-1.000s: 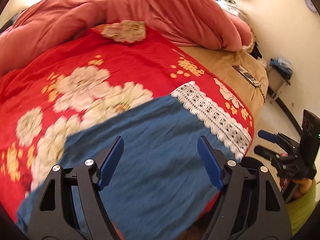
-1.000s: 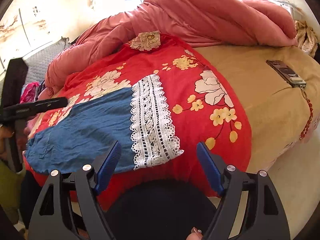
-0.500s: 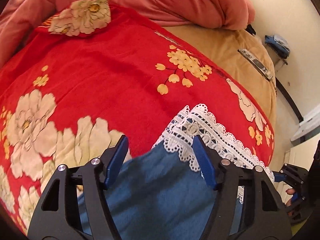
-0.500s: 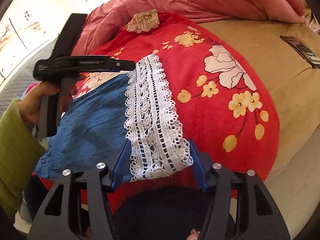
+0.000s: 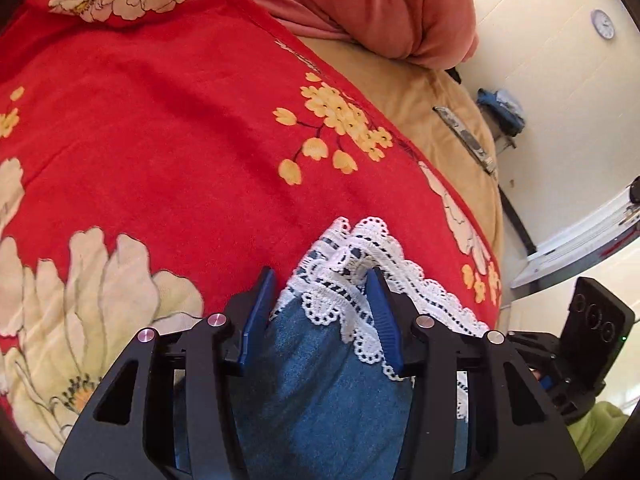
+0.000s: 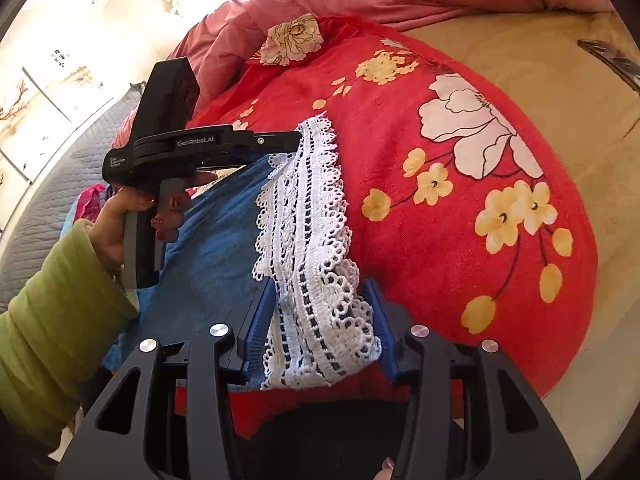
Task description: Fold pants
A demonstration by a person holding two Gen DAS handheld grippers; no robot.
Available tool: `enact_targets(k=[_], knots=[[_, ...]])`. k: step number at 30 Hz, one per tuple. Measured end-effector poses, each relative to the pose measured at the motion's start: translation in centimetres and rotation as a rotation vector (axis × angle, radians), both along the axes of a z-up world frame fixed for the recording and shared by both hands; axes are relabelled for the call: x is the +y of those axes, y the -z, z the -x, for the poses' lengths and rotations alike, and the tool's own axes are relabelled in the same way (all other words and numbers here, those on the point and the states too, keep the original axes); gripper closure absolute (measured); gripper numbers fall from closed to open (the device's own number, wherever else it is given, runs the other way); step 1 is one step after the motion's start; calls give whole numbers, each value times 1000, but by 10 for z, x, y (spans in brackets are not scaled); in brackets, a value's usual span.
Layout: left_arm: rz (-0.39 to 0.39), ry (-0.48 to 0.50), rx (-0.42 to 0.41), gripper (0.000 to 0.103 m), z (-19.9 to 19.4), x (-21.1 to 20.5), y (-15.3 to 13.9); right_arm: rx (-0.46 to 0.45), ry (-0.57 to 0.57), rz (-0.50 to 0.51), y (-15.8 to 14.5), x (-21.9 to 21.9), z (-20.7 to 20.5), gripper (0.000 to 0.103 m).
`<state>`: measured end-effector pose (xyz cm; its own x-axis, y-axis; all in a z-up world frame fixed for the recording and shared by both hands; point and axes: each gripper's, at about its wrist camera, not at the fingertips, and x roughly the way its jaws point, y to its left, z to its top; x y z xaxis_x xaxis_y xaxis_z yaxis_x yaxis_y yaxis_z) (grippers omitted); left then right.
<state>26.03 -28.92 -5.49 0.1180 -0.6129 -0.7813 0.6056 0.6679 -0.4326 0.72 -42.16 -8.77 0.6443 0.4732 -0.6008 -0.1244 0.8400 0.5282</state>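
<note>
Blue denim pants (image 6: 216, 240) with a white lace hem (image 6: 308, 240) lie on a red flowered blanket (image 6: 460, 208) on the bed. My left gripper (image 5: 320, 280) straddles the far corner of the lace hem (image 5: 352, 264), jaws partly closed with bunched lace and denim (image 5: 312, 380) between them. My right gripper (image 6: 320, 292) straddles the near corner of the lace hem, jaws partly closed around it. The left gripper also shows from the side in the right wrist view (image 6: 280, 140), its tip at the far hem corner.
A pink duvet (image 5: 380, 4) is heaped at the far side of the bed. A tan sheet (image 6: 540, 76) with a dark remote (image 5: 466, 140) lies to the right. The bed's edge is just under the right gripper. A wall and small stand (image 5: 504, 112) are at right.
Both grippers moved forward onto the lace hem's two corners and their jaws narrowed around the fabric, which has bunched up between them.
</note>
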Motion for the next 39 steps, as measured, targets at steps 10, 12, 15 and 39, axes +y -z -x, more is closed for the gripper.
enact_targets(k=[10, 12, 15, 39], knots=[[-69, 26, -78, 91, 8, -8, -7, -24, 10, 1, -3, -1, 1, 77], [-69, 27, -95, 94, 10, -5, -10, -34, 14, 13, -5, 0, 2, 80], [-45, 24, -102, 96, 13, 0, -17, -57, 17, 34, -10, 3, 5, 81], [180, -152, -199, 97, 66, 166, -92, -300, -299, 108, -104, 156, 29, 84]])
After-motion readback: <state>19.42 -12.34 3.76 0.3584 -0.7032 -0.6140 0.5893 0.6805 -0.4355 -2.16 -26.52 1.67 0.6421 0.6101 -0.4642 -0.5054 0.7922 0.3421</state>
